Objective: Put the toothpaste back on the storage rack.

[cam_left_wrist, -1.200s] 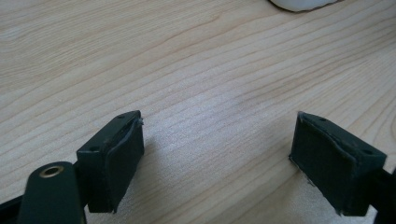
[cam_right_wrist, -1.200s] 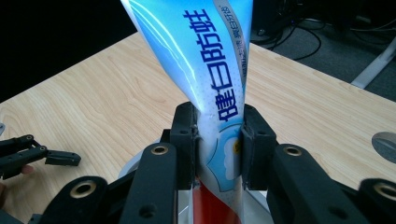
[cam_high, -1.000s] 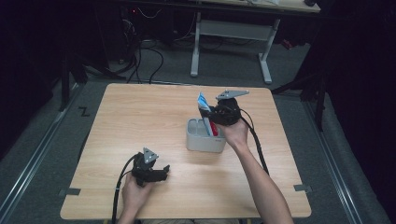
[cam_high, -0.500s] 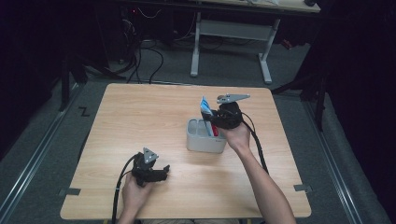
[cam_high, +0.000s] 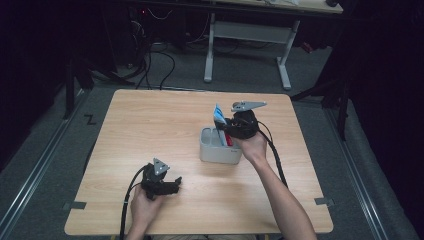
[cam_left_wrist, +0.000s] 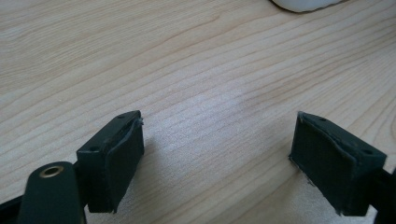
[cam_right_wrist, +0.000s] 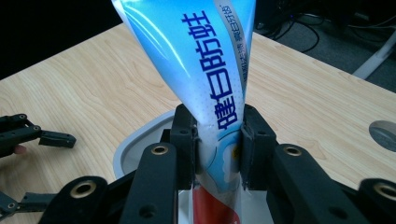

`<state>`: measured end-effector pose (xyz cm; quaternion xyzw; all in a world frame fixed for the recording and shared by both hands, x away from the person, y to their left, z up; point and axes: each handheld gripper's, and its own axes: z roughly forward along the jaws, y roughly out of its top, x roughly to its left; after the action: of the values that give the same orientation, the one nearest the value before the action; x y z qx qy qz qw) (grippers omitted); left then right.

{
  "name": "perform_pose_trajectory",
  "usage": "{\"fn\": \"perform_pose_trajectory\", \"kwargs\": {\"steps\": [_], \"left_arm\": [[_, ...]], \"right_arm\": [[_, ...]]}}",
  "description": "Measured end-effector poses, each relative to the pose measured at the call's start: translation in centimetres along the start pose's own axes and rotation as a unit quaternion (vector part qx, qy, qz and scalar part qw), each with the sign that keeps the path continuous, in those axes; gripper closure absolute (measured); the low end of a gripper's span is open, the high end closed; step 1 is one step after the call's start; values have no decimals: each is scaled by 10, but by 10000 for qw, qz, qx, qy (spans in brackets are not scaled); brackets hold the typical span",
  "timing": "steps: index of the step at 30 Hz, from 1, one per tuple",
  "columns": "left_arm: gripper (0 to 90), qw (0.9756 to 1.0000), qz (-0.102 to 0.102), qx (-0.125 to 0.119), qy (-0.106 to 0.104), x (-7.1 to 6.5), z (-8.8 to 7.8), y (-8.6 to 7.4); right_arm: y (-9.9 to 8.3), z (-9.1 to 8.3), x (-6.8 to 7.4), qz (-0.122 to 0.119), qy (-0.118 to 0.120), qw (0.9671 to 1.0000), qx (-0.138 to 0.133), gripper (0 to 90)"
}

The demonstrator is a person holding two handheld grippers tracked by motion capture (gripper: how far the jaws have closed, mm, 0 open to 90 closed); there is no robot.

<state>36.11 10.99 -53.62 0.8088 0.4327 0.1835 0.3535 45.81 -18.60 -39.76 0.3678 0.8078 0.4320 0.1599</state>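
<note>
With right gripper (cam_right_wrist: 218, 149) clamped on the toothpaste tube (cam_right_wrist: 205, 60) over the grey bin (cam_high: 219, 150), placing is underway; next, probably lower and release. Left gripper (cam_left_wrist: 217, 161) rests with jaws apart, near left.

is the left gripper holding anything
No, in the left gripper view the left gripper has its jaws standing wide apart with just bare wooden table between them.

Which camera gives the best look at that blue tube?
The right gripper view: the blue tube looms close, printing readable, pinched in the right tool. The high view shows it small, poking from the grey bin. The left gripper view faces bare table.
</note>
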Motion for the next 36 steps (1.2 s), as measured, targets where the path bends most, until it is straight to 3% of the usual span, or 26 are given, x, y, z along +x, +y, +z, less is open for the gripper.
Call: {"fn": "perform_pose_trajectory", "kwargs": {"steps": [15,32,36], "left_arm": [[175,10000,1,1,-4,0,0,0],[175,10000,-12,-4,-7,0,0,0],[175,10000,-11,-6,-7,0,0,0]], "right_arm": [[-2,0,-1,34,28,10000,-16,708],[-15,8,-5,163,65,9997,157,706],[-16,11,-5,86,40,9995,286,702]]}}
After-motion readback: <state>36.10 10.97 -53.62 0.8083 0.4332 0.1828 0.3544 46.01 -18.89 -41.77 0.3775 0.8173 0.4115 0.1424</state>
